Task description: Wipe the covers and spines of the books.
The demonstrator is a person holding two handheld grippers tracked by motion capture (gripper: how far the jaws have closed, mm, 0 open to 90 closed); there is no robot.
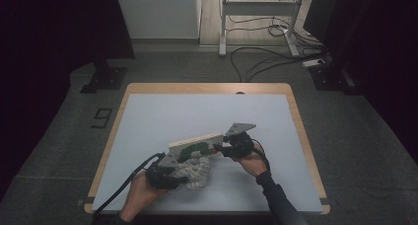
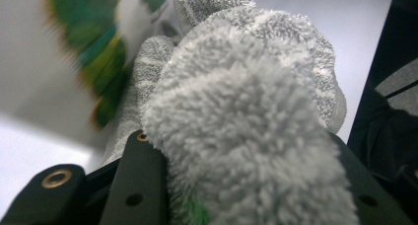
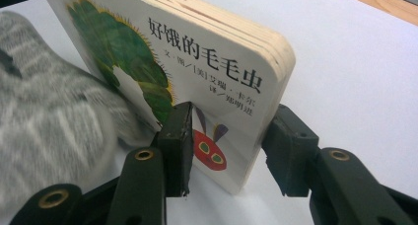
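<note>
Two hand-held grippers pinch: left (image 1: 172, 173) a grey cloth (image 2: 246, 111) hiding its jaws, right (image 3: 229, 136) the board book (image 3: 197, 62).

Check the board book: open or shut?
Shut: the board book shows its pages stacked flush, clamped by the right gripper.

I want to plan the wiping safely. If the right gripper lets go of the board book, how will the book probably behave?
The board book looks stiff: its thick pages stay flat in the right gripper. It stands tilted on an edge, so it would likely tip over. Its glossy cover may slide easily on the smooth table. The cloth, by contrast, looks soft and floppy.
</note>
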